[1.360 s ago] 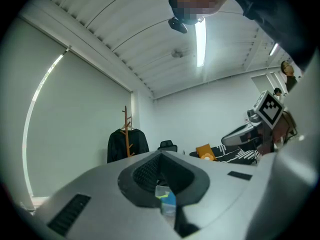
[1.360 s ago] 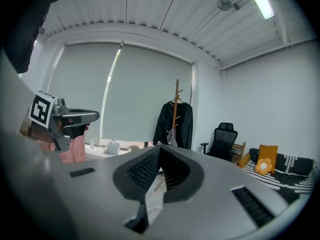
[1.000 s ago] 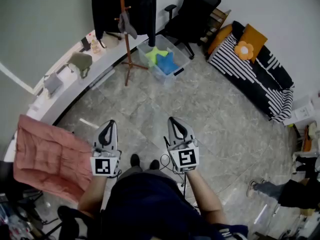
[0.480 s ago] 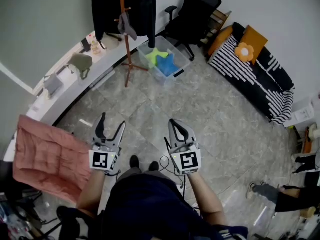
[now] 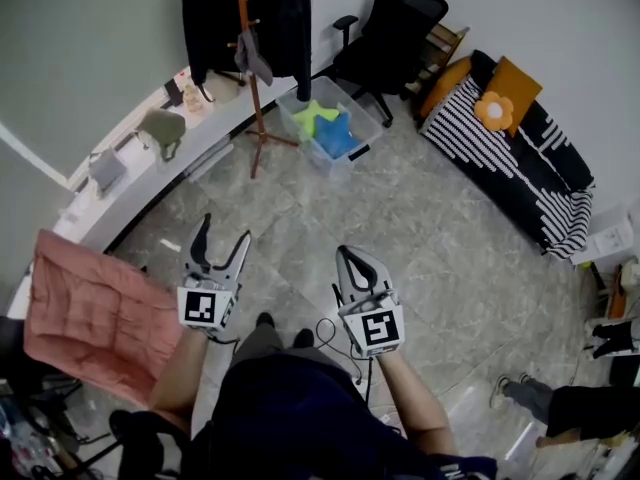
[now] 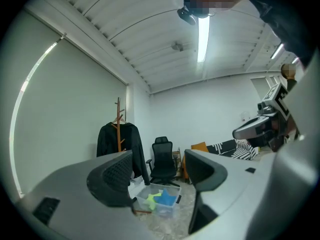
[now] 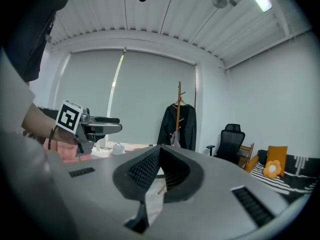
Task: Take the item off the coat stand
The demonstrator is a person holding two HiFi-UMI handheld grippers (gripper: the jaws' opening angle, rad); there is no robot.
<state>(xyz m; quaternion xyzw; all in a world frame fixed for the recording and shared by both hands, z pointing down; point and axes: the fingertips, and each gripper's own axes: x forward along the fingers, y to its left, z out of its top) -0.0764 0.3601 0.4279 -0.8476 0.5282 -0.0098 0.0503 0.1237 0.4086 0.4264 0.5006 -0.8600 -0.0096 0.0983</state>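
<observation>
Coat stand (image 5: 247,63): upright wooden pole by the far wall, at the top of the head view, well apart from both grippers across the tiled floor (image 5: 400,228).
Hung on it: black coat (image 5: 285,18) draped from the top and falling along the pole; small grey piece (image 5: 256,56) on a lower peg, on the near side (which of the two the task means: cannot tell).
Left gripper (image 5: 222,233): held level, spread wide, just been opening, nothing between the jaws but open room.
Right gripper (image 5: 352,258): pinched together, empty.
Bearing from the left: ahead and only a little to the right in the head view; left of the jaw gap in the left gripper view, so not yet lined up.
Bearing from the right: ahead and off to the left in the head view; almost straight above the closed tips in the right gripper view.
Nearer hand: the left, by a small margin, judging from the head view, and already open.
Long axis: vertical for both pole and hanging cloth; probably calls for a level approach, then a lift up off the peg.
Beside the path: clear plastic bin (image 5: 330,128) just right of the stand's feet, not in the way.
</observation>
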